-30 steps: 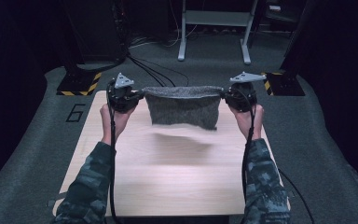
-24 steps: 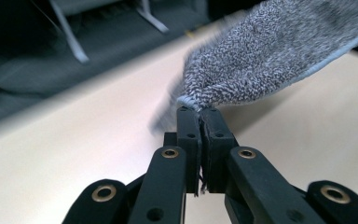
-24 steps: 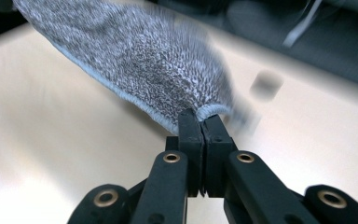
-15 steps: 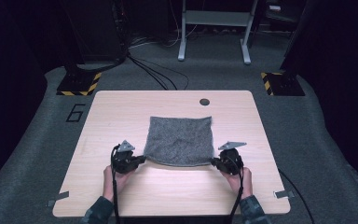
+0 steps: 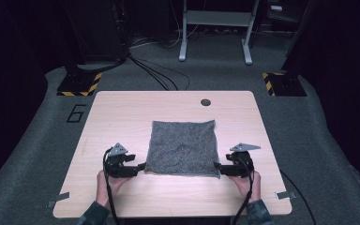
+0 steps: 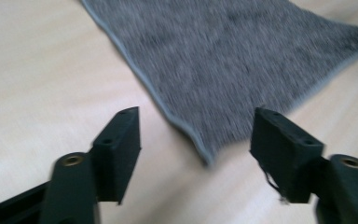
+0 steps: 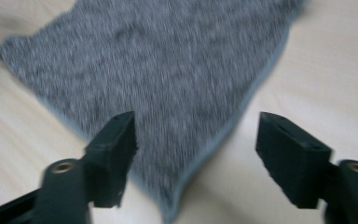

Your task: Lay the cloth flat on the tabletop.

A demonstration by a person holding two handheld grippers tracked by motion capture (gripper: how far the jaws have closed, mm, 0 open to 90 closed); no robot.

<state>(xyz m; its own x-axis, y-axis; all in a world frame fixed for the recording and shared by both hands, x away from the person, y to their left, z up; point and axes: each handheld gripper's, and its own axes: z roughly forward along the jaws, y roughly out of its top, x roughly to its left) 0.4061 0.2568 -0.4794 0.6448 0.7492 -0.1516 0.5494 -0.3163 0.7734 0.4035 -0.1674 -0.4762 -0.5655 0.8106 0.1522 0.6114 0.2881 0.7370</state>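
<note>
A grey square cloth lies flat on the light wooden table, near its middle. My left gripper rests at the cloth's near left corner, jaws open, with the corner tip lying on the table between them. My right gripper sits at the near right corner, also open, and that corner lies loose between its jaws. The cloth spreads away from the left gripper. From the right gripper the cloth runs up and left.
A small dark round hole marks the table's far edge. Grey carpet surrounds the table, with black-and-yellow striped stand bases and cables beyond. A metal frame stands at the back.
Both grippers carried the cloth from hanging at the table's far side down towards me, laid it flat, then opened and let go of its near corners.
</note>
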